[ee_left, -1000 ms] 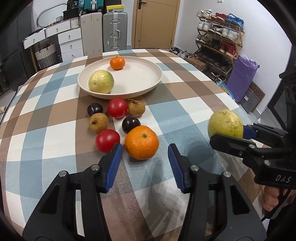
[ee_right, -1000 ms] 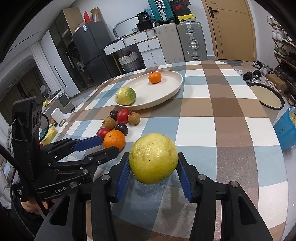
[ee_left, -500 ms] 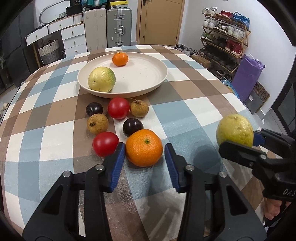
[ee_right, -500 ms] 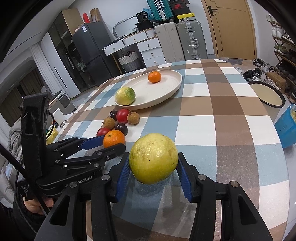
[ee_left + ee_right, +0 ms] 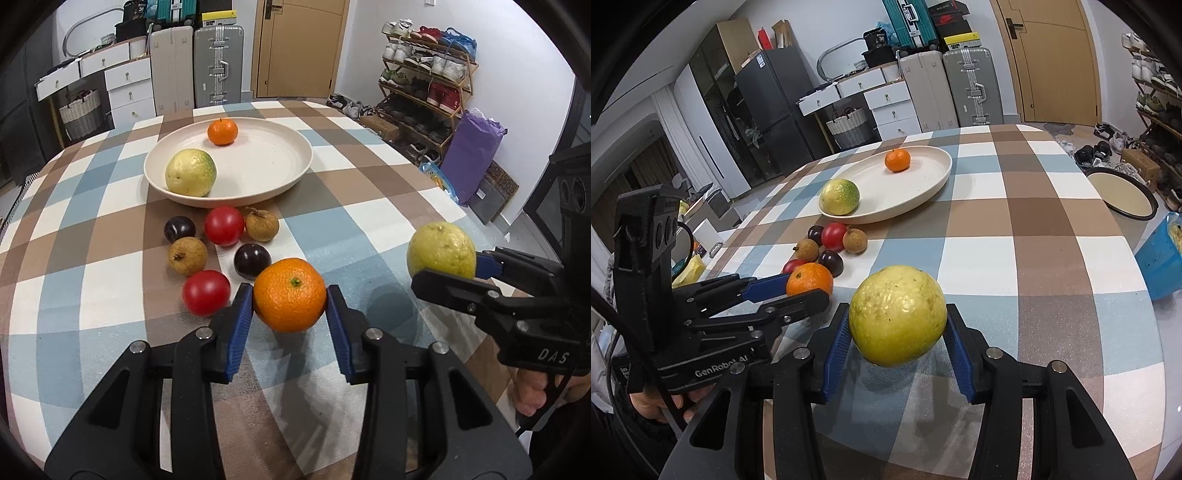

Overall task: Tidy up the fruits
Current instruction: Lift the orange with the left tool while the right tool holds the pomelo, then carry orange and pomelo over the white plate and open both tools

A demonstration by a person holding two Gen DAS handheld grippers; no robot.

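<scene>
The left gripper [image 5: 289, 308] clamps an orange [image 5: 290, 294]. At its 3 o'clock, the right gripper [image 5: 897, 341] grips a guava [image 5: 897, 314].

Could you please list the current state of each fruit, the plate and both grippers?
Left gripper: clamped on the large orange.
Right gripper: holding a guava above the table.
Plate: holds a small orange and a second guava.
Tomatoes, plums, longans: loose on the tablecloth.
</scene>
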